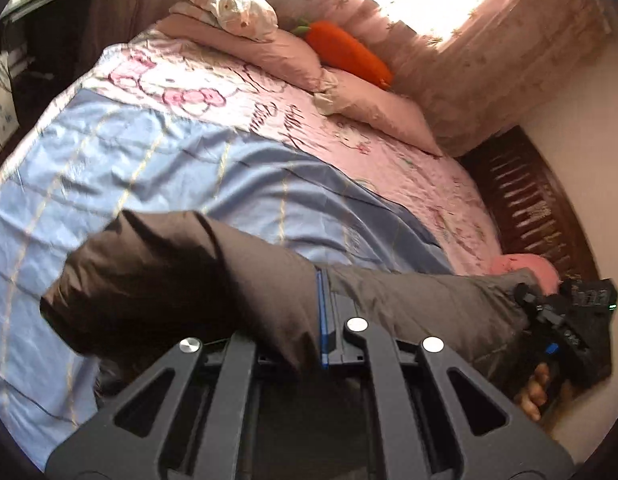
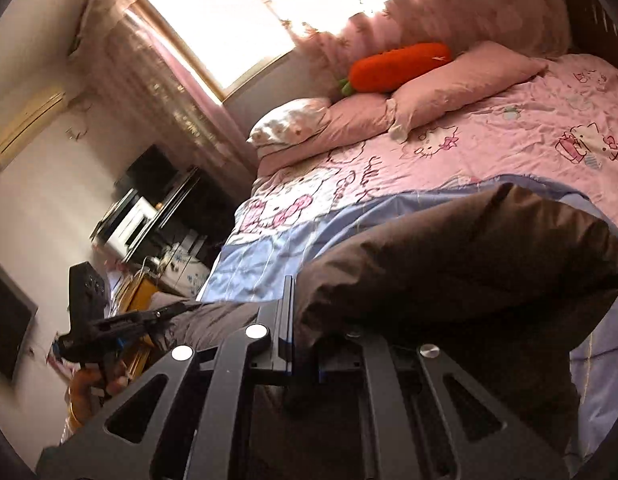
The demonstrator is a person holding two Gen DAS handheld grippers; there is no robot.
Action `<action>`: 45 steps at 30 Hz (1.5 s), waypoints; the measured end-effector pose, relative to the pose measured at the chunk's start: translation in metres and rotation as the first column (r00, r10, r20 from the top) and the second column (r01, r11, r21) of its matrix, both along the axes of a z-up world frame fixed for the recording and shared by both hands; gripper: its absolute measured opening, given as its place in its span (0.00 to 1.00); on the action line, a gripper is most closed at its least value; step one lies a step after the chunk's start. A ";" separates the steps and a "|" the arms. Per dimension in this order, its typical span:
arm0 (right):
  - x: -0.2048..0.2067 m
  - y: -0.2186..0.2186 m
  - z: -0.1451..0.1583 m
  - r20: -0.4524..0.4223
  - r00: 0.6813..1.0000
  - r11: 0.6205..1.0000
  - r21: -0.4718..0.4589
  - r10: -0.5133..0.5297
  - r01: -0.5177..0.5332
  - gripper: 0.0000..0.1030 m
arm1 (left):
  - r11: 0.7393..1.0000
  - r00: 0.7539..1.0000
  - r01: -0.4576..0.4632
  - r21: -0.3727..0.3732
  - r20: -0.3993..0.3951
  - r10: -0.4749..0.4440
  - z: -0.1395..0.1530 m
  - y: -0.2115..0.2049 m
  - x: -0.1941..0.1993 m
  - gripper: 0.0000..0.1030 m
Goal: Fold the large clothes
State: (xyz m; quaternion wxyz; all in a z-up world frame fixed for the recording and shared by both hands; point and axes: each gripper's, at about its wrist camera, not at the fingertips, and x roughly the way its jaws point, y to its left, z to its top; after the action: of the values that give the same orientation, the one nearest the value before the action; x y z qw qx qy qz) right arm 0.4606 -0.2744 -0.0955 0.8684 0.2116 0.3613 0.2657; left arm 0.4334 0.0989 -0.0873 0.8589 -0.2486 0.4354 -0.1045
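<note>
Brown, puffy padded garment [image 1: 181, 276] hung stretched above the blue-and-pink bed cover [image 1: 109, 152], its long axis running between the left gripper [image 1: 324, 320] and right gripper [image 2: 295, 320], each clamped on one end.

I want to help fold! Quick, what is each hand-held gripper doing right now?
Left hand-held gripper: closed on the brown garment.
Right hand-held gripper: closed on the same brown garment.
</note>
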 end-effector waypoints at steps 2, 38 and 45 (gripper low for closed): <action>-0.025 -0.005 -0.003 0.011 0.999 1.000 -0.003 0.030 -0.030 0.08 | 0.999 1.000 0.020 -0.038 0.007 -0.019 -0.005 0.004 -0.022 0.06; -0.278 -0.002 -0.049 0.013 0.966 0.890 -0.386 -0.257 0.242 0.57 | 0.962 0.987 -0.114 0.246 0.135 0.082 -0.030 -0.007 -0.260 0.45; -0.227 0.020 -0.141 -0.165 0.944 0.873 -0.451 -0.286 0.185 0.57 | 0.958 0.991 -0.064 0.281 -0.093 0.094 -0.141 -0.028 -0.180 0.31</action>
State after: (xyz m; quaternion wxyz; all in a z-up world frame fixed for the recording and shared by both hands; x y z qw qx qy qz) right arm 0.2340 -0.2545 -0.2362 0.8724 0.0870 0.4788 0.0453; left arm 0.2532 0.0705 -0.2283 0.8647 -0.1481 0.4800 0.0051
